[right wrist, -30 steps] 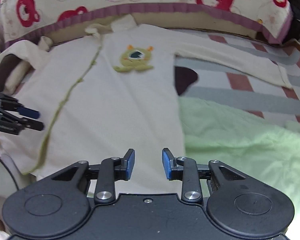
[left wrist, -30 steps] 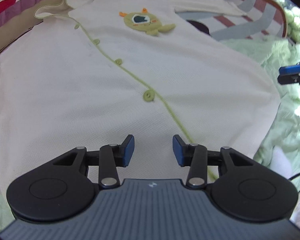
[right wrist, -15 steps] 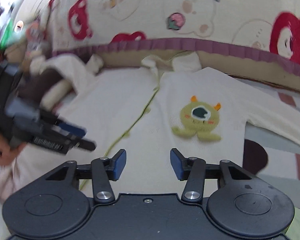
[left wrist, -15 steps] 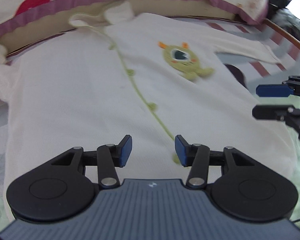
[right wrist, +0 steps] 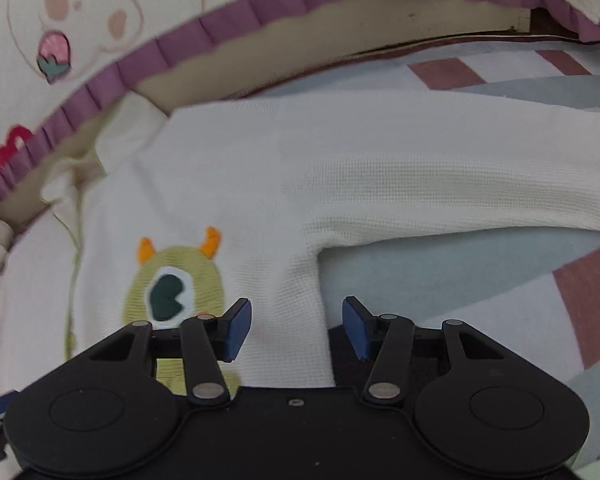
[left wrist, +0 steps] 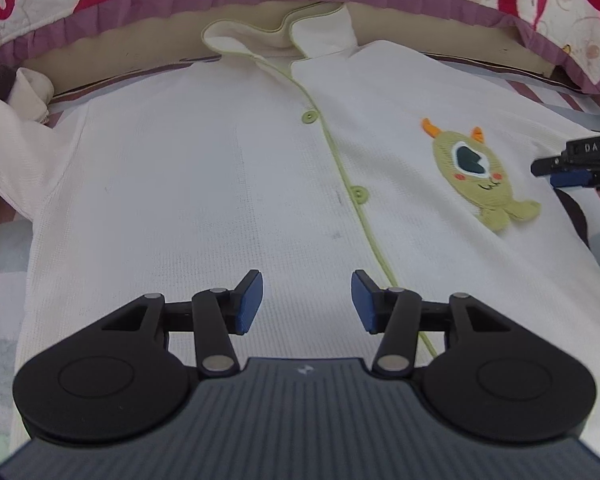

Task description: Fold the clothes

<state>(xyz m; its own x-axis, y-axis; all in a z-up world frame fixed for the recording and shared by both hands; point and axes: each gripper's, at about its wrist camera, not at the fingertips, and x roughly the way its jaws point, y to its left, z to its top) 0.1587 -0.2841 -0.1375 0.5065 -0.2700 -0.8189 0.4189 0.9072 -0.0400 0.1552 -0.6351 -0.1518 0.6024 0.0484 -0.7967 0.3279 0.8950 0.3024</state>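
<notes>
Opening over shirt (right wrist: 260, 184) armpit at six o'clock, right gripper (right wrist: 296, 328) empty, readying to pinch sleeve (right wrist: 460, 184).

Black left gripper (left wrist: 307, 302), blue pads (left wrist: 249, 302) (silver rivets)

The cream shirt (left wrist: 204, 184) runs under the left gripper (left wrist: 306, 302) at the frame's bottom, hem unseen. In the right wrist view its sleeve (right wrist: 440, 184) leaves the right edge; collar (right wrist: 72, 176), upper left, blurs.
</notes>
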